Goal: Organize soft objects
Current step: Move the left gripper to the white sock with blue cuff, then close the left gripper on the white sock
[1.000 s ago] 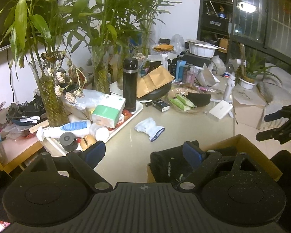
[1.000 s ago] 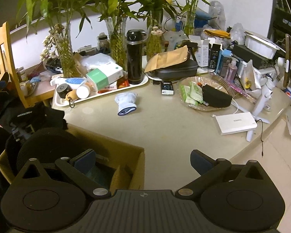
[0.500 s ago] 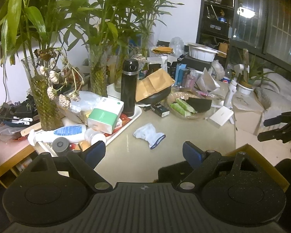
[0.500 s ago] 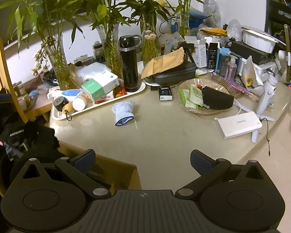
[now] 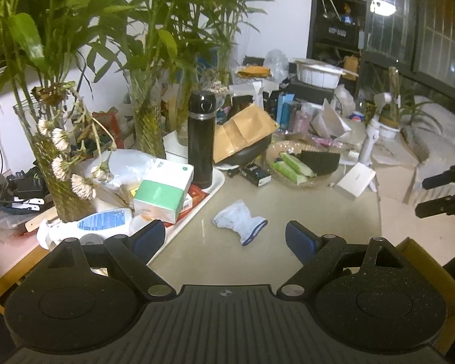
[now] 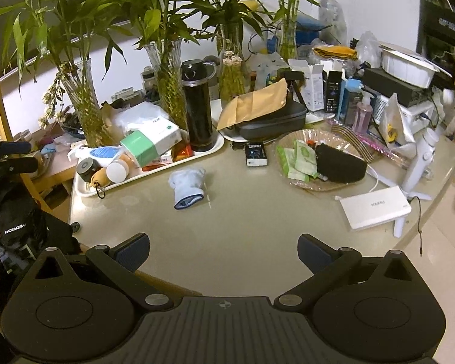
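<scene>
Both the left gripper (image 5: pixel 226 236) and right gripper (image 6: pixel 223 250) hang wide open and empty, so I'd lower one squarely over the crumpled blue sock (image 5: pixel 239 219) lying alone mid-table beside the tray (image 5: pixel 210 188), pinching its bulk.

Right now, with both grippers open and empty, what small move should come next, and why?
Probably ease the left gripper forward and down toward the pale blue sock. It lies crumpled on bare tabletop, apart from the white tray, and sits almost centred ahead of the left jaws. The right gripper sees it further off, to its left.
</scene>
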A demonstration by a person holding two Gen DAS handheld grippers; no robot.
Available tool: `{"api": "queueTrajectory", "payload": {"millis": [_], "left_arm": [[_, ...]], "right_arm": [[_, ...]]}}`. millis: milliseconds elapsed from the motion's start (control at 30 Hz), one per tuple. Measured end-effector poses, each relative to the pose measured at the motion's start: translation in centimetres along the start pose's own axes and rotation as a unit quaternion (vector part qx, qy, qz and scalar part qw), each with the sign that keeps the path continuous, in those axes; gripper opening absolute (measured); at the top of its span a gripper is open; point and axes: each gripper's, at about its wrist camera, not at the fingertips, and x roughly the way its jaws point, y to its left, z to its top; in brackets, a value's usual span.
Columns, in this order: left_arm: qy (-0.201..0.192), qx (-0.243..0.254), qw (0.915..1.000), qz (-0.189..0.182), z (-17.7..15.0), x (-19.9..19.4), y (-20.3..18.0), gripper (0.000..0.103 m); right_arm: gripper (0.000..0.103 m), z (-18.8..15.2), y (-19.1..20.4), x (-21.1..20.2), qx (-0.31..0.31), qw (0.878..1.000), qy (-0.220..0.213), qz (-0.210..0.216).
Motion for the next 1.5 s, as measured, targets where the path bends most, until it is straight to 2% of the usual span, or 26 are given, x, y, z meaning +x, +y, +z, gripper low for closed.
{"api": "queueTrajectory", "payload": {"millis": [467, 833, 1233, 1367, 1500], "left_arm": [[0.042, 0.032, 0.9986, -0.002, 0.6, 4.5, 0.4, 0.087], [0.046, 0.058, 0.9970, -0.025, 0.4, 8.5, 1.4, 0.087], [0.051, 0.043, 0.9969, -0.042, -1.2, 14.1, 2.5, 0.087], [0.040, 0.047, 0.9976, -0.033, -1.1, 15.9, 2.4, 0.087], [0.034, 0.032, 0.9980, -0.042, -1.0, 17.8, 2.6, 0.087]], "right_arm": [[0.103, 0.3, -1.0, 2.4, -0.012, 1.000, -0.007, 0.012], [0.103, 0.5, -3.5, 5.5, -0.019, 1.000, -0.021, 0.010], [0.103, -1.4, -6.6, 11.8, 0.046, 0.999, -0.020, 0.015], [0.103, -1.9, -7.2, 13.4, 0.067, 0.997, -0.025, 0.016], [0.103, -2.0, -7.5, 14.7, 0.069, 0.997, -0.032, 0.010]]}}
